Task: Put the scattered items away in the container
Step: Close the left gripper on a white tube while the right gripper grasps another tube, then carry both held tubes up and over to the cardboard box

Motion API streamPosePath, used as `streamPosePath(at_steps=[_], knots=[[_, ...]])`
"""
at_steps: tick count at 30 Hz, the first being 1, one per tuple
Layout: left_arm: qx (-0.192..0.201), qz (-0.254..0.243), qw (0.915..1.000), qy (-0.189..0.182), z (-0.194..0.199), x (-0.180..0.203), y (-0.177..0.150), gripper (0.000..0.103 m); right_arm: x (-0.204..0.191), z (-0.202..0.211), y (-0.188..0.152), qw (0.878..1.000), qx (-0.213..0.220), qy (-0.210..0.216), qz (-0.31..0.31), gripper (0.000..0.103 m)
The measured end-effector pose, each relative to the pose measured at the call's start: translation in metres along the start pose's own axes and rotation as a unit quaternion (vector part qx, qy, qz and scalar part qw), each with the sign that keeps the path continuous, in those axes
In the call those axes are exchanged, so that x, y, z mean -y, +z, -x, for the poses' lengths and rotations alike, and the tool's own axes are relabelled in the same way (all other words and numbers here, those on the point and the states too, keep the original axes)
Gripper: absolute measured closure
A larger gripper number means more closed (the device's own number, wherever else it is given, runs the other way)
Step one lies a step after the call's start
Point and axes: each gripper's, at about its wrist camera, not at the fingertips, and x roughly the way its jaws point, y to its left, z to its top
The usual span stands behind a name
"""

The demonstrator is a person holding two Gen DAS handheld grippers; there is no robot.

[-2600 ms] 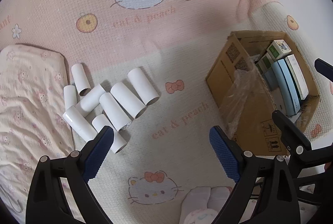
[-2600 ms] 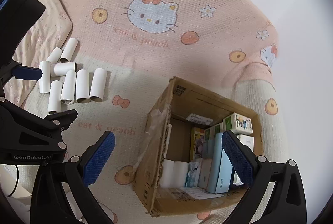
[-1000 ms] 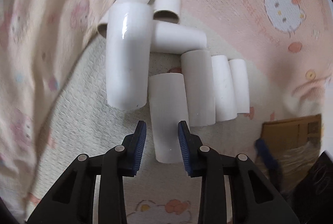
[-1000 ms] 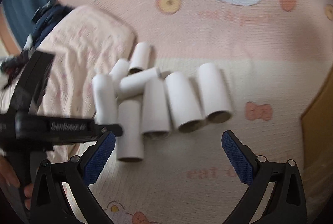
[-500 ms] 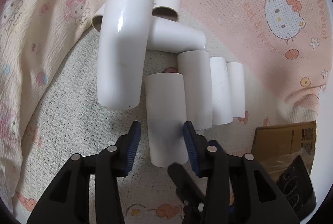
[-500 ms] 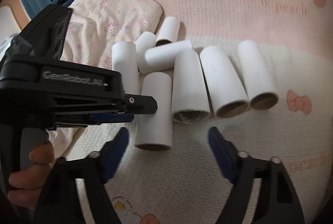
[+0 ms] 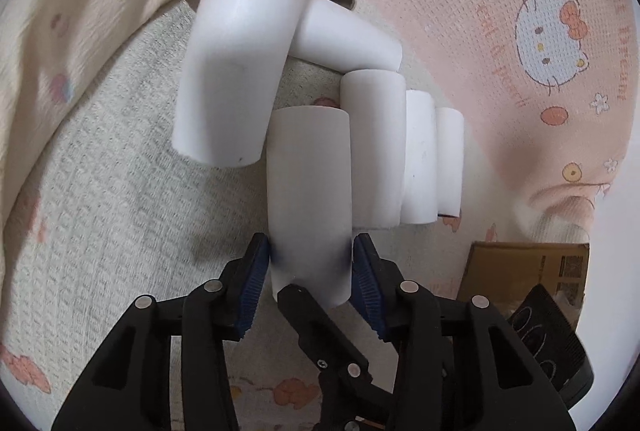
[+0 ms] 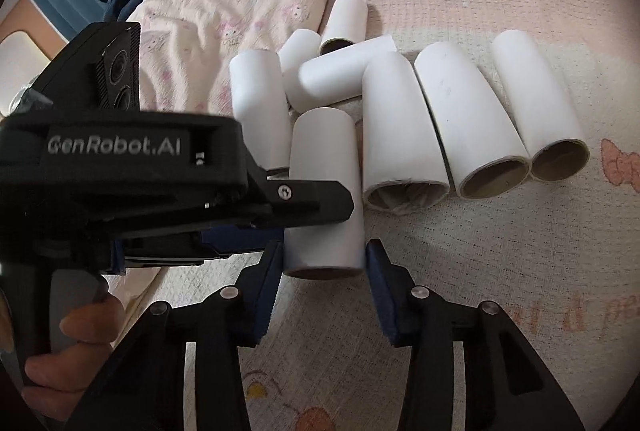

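Several white cardboard tubes lie in a bunch on the patterned blanket. The nearest tube [image 7: 308, 183] [image 8: 324, 171] lies lengthwise toward both cameras. My left gripper [image 7: 310, 271] is closing, its blue pads against both sides of that tube's near part. My right gripper [image 8: 324, 271] is closing too, and its pads flank the same tube's open end and touch it. One right finger [image 7: 316, 323] crosses in front of the tube in the left wrist view. The cardboard box [image 7: 524, 267] shows only a corner at the lower right.
A larger white tube [image 7: 240, 51] lies slanted over the pile's left side. Three tubes [image 8: 472, 119] lie side by side to the right. A pale pillow [image 8: 224, 11] borders the pile on the left. A hand [image 8: 80, 331] holds the left tool's housing [image 8: 120, 167].
My right gripper came down close to the pile and its jaws narrowed from wide open onto the nearest tube. My left pads widened a little and settled on either side of that tube.
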Motion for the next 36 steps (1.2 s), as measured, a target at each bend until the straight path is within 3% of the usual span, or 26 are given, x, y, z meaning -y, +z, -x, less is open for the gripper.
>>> streamPosePath(at_steps=[5,13,23,30,34,36], knots=[[0.023,-0.02,0.9995,-0.006,0.021,0.017,-0.003,0.056,-0.011,0.024,0.001,1.0,0.023,-0.002,0.006,0.063],[0.058,-0.124,0.9902,-0.025,0.047,0.074,-0.018,0.056,-0.013,0.072,0.011,0.997,0.068,-0.04,0.01,0.063],[-0.034,-0.189,0.9798,-0.055,-0.001,0.11,-0.056,0.056,0.028,0.104,-0.015,0.99,0.029,-0.123,-0.068,0.063],[-0.079,-0.23,0.9678,-0.063,-0.032,0.121,-0.085,0.056,0.054,0.115,-0.044,0.98,0.007,-0.169,-0.105,0.063],[-0.103,-0.2,0.9719,-0.069,-0.043,0.112,-0.088,0.056,0.062,0.116,-0.058,0.978,-0.006,-0.174,-0.113,0.063],[-0.091,-0.19,0.9756,-0.061,-0.04,0.109,-0.086,0.056,0.062,0.116,-0.06,0.979,-0.009,-0.174,-0.108,0.062]])
